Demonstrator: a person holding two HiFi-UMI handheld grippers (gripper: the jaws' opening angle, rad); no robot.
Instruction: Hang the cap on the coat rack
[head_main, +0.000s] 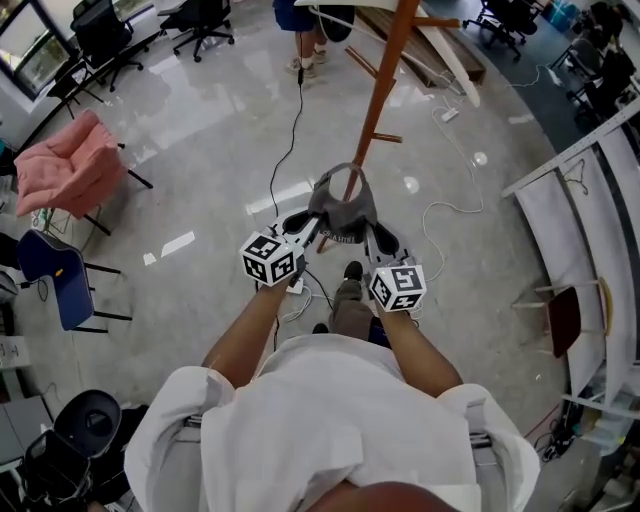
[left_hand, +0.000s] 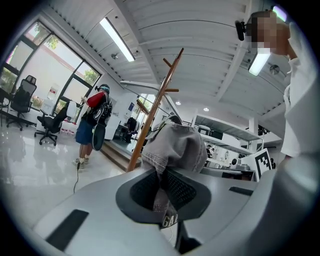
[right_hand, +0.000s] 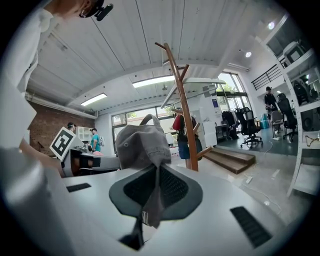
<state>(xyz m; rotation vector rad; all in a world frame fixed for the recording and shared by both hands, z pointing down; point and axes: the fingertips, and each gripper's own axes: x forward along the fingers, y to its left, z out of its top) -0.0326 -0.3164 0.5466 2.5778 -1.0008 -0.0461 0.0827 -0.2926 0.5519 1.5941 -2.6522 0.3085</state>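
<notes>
- The cap (head_main: 343, 212) is grey and held up in the air just in front of the coat rack (head_main: 385, 70), close to its lower trunk and not on any peg.
- The left gripper (head_main: 305, 225) has its jaws pressed together on the cap's edge on the side away from the rack; the fabric is pinched between the pads.
- The right gripper (head_main: 380, 238) pinches the opposite edge in the same way, so the cap hangs stretched between the two.
- In the left gripper view, the letters "GAL" show in white on the fabric folded below the pads; the rest of the word is hidden.
- In the right gripper view, a small tag hangs from the pinched fabric, its print too small to read.
- The floor (head_main: 200, 120) around the rack is pale, glossy and mirrors the lights.
- A black cable (head_main: 290, 140) and a white cable (head_main: 440, 215) trail across the floor near the rack's foot.
- A pink padded chair (head_main: 70, 165) stands well apart from the rack, and a person (head_main: 300, 30) stands beyond it.
- The ceiling (left_hand: 165, 30) is white and panelled, with strip lights.
</notes>
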